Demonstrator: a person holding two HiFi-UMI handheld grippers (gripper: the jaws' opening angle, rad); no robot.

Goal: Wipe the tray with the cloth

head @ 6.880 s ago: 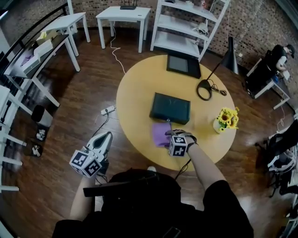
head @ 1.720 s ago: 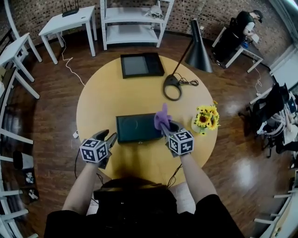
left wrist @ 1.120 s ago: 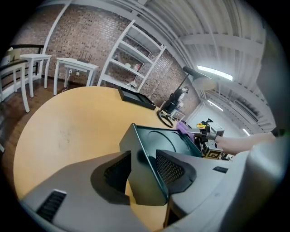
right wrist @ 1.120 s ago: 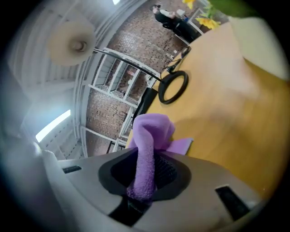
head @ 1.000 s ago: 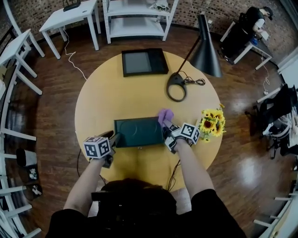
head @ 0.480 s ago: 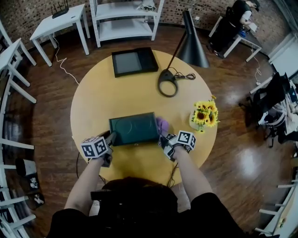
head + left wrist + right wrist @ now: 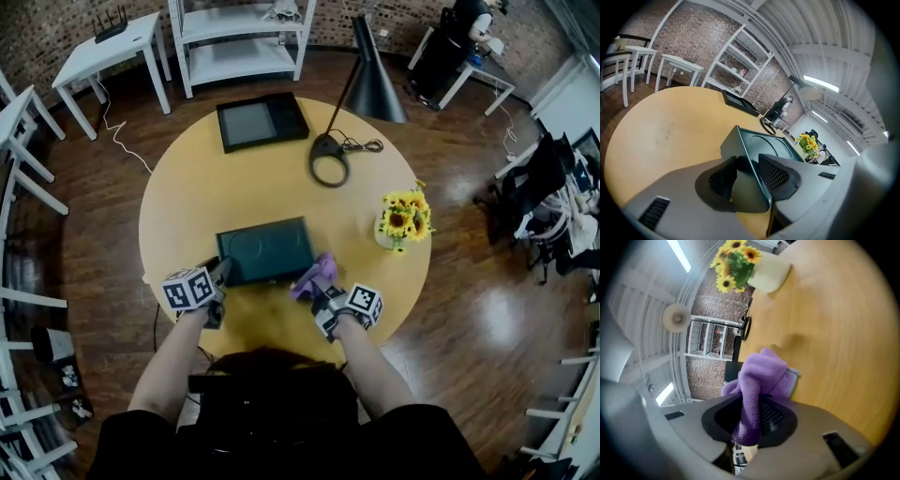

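Clamping tray (image 7: 264, 248) corner rim in left claw (image 7: 750, 172), jaws just closing on it. Dragging purple cloth (image 7: 314, 275), pinched in right claw (image 7: 322, 292), from tray's right edge past lower-right corner; wipe stroke likely ending.

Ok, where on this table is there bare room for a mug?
The widest bare patch of the table lies between the green tray, black tray and lamp base; its left side is bare too. Crowded near edge: left gripper, jaws just closed on the green tray, and right gripper holding the purple cloth.
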